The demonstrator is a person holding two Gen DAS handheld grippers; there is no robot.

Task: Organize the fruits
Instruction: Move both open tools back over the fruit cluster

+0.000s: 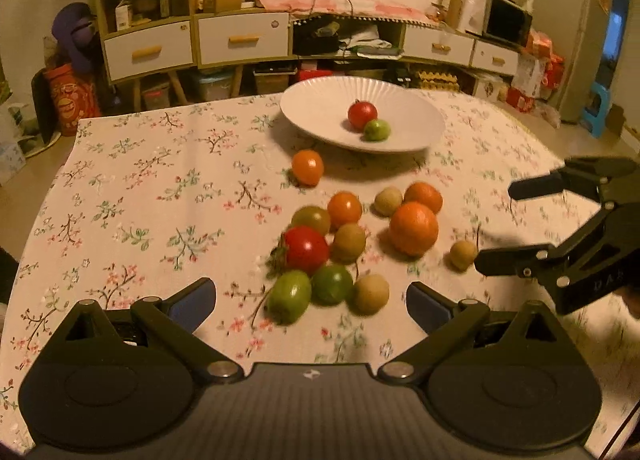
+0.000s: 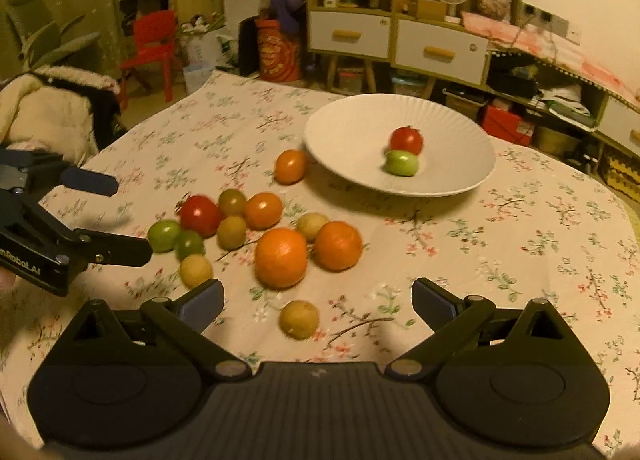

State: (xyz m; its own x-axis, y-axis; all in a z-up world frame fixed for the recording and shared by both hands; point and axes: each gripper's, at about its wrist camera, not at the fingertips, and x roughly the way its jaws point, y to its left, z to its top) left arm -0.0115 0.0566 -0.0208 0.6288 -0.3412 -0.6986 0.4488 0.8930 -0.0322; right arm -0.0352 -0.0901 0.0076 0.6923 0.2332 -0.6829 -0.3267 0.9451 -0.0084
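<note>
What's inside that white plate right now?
The white plate holds a red tomato and a green one, touching. Nothing else shows; whatever lies beneath the plate is covered.

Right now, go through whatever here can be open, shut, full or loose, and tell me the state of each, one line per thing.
left gripper: open, nothing between its fingers.
right gripper: open, empty, a small yellowish fruit just ahead.
white plate: holds a red tomato and a green fruit, touching.
cabinet drawers: shut.
</note>
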